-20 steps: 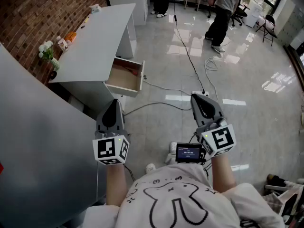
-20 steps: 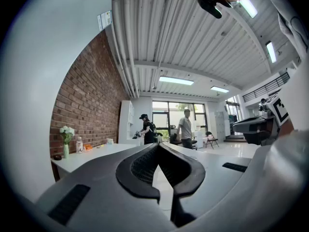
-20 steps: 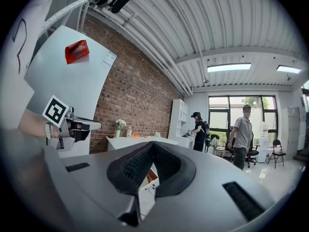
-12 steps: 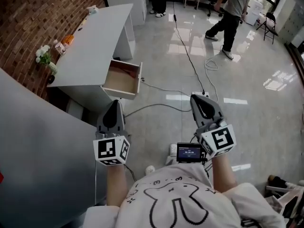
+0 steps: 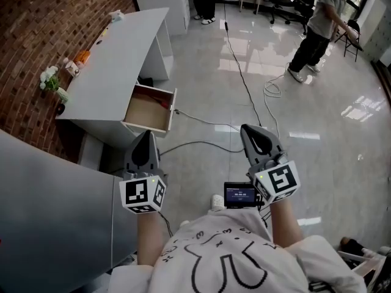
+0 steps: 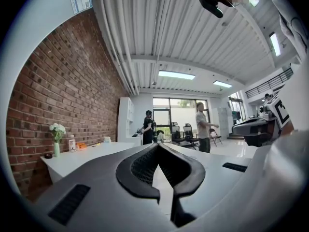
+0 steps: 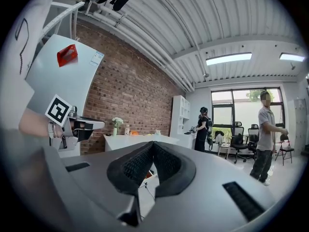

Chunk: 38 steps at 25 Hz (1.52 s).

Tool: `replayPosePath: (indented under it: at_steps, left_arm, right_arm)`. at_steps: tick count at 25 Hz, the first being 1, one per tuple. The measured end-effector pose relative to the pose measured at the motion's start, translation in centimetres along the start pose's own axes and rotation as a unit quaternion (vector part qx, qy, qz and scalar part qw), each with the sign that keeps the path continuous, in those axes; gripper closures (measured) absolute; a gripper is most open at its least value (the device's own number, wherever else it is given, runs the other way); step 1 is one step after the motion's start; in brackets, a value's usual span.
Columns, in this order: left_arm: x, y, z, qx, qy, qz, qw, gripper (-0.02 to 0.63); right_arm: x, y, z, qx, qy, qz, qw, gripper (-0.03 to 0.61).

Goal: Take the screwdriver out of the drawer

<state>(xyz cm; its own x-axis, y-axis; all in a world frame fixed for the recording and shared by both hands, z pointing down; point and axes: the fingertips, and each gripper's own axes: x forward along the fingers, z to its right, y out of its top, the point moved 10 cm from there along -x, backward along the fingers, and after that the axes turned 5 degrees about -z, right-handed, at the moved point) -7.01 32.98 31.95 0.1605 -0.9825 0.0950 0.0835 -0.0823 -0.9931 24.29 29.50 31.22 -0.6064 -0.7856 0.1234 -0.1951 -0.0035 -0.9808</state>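
Note:
A white desk [image 5: 116,60] stands at the upper left of the head view with its wooden drawer [image 5: 145,110] pulled open. Something red [image 5: 164,102] lies at the drawer's far right corner; it is too small to tell whether it is the screwdriver. My left gripper [image 5: 146,134] is held level in the air well short of the drawer, its jaws shut and empty, as its own view [image 6: 158,145] also shows. My right gripper [image 5: 251,129] hovers over the floor to the right, also shut on nothing [image 7: 153,143].
Cables [image 5: 244,84] run across the glossy floor between me and the desk. A grey curved panel [image 5: 49,212] rises close on my left. A vase of flowers [image 5: 49,79] and small items sit on the desk by the brick wall. One person [image 5: 317,29] walks at the far right.
The head view has shifted, so the desk and drawer sit a little further left. The walking person has moved to the right. Both grippers keep their place and stay shut.

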Motion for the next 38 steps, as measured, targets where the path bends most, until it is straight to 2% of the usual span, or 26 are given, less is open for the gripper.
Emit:
replayPosePath:
  at_steps: [4, 8, 15, 23, 29, 38]
  left_arm:
    - [1.7, 0.3, 1.7, -0.014, 0.022, 0.008, 0.9996, 0.601]
    - [3.0, 0.3, 2.8, -0.007, 0.023, 0.0, 0.9997, 0.601]
    - [4.8, -0.4, 1.3, -0.025, 0.045, -0.013, 0.9986, 0.601]
    - [10.9, -0.9, -2.2, -0.044, 0.053, -0.017, 0.9975, 0.601]
    - [16.7, -1.2, -6.8, -0.073, 0.075, -0.017, 0.9943, 0.601]
    - [23.6, -3.0, -12.8, -0.109, 0.083, -0.037, 0.9899, 0.601]
  right_arm:
    - [0.9, -0.5, 2.9, -0.009, 0.03, 0.003, 0.999, 0.558]
    - [2.1, -0.9, 4.6, 0.003, 0.042, -0.002, 0.999, 0.558]
    - [5.5, -1.7, 4.9, 0.0, 0.075, -0.014, 0.997, 0.558]
    - [12.0, -1.6, 7.2, -0.003, 0.081, -0.027, 0.996, 0.558]
    - [19.5, 0.0, 9.1, -0.017, 0.086, -0.024, 0.996, 0.558]
    - [28.4, -0.2, 10.4, -0.015, 0.082, -0.057, 0.995, 0.558]
